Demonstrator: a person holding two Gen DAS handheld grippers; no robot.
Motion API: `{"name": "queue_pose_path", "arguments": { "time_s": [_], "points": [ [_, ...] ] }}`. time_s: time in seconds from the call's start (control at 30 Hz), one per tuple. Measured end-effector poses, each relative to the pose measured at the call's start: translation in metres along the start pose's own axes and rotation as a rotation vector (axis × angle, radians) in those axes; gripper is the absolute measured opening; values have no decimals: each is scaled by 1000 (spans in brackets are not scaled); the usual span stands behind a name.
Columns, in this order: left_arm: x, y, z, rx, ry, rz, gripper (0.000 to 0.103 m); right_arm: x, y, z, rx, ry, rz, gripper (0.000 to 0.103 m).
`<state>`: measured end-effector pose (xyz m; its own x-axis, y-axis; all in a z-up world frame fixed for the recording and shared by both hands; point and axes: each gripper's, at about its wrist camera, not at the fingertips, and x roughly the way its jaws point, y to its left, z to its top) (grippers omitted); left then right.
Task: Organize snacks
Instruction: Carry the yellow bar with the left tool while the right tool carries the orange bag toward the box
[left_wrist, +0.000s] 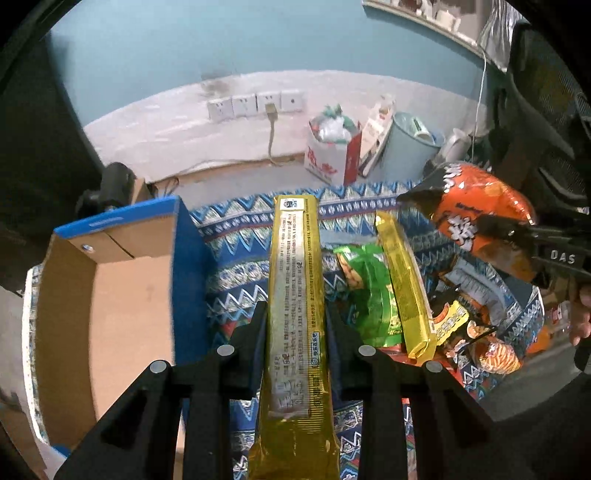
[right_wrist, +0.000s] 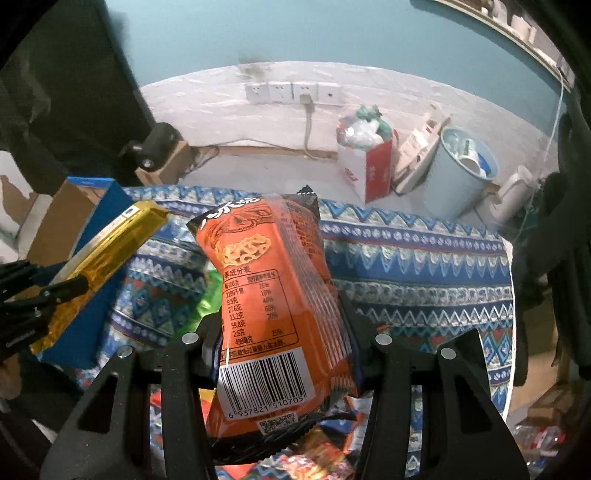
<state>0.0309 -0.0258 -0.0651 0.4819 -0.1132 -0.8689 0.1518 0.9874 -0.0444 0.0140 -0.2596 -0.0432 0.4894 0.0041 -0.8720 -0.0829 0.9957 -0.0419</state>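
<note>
My left gripper (left_wrist: 295, 314) is shut on a long yellow snack pack (left_wrist: 295, 295) and holds it above the patterned cloth, just right of an open cardboard box (left_wrist: 122, 295) with blue sides. My right gripper (right_wrist: 280, 314) is shut on an orange snack bag (right_wrist: 273, 295), held up over the cloth. In the left wrist view the orange bag (left_wrist: 476, 214) and right gripper (left_wrist: 517, 236) are at the upper right. In the right wrist view the yellow pack (right_wrist: 107, 251) and left gripper (right_wrist: 55, 295) are at the left.
A pile of snacks lies on the patterned cloth (left_wrist: 236, 258): a second yellow pack (left_wrist: 402, 284), a green bag (left_wrist: 369, 291), small orange packets (left_wrist: 461, 325). Beyond the table's far edge stand a red-white bag (left_wrist: 332, 147) and a pale blue bin (left_wrist: 410, 147).
</note>
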Motion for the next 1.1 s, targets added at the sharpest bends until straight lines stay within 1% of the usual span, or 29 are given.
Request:
{"name": "queue_pose_path", "arguments": {
  "time_s": [0.27, 0.53, 0.7, 0.87, 1.0, 1.1],
  "points": [
    [-35, 27, -3, -27, -75, 21, 29, -12, 38, 18, -34, -43, 54, 50],
    [-55, 58, -11, -65, -113, 34, 29, -17, 84, 37, -85, -71, 103, 50],
    [-61, 78, -18, -98, -120, 39, 29, -9, 115, 49, -118, -63, 133, 50],
    [-62, 100, -26, -125, -129, 59, 29, 3, 145, 59, -146, -48, 164, 50],
    [-60, 124, -31, -170, -123, 58, 29, 12, 172, 65, -173, -34, 180, 50],
    [-55, 141, -35, -196, -112, 80, 29, 19, 192, 74, -189, -25, 194, 50]
  ]
}}
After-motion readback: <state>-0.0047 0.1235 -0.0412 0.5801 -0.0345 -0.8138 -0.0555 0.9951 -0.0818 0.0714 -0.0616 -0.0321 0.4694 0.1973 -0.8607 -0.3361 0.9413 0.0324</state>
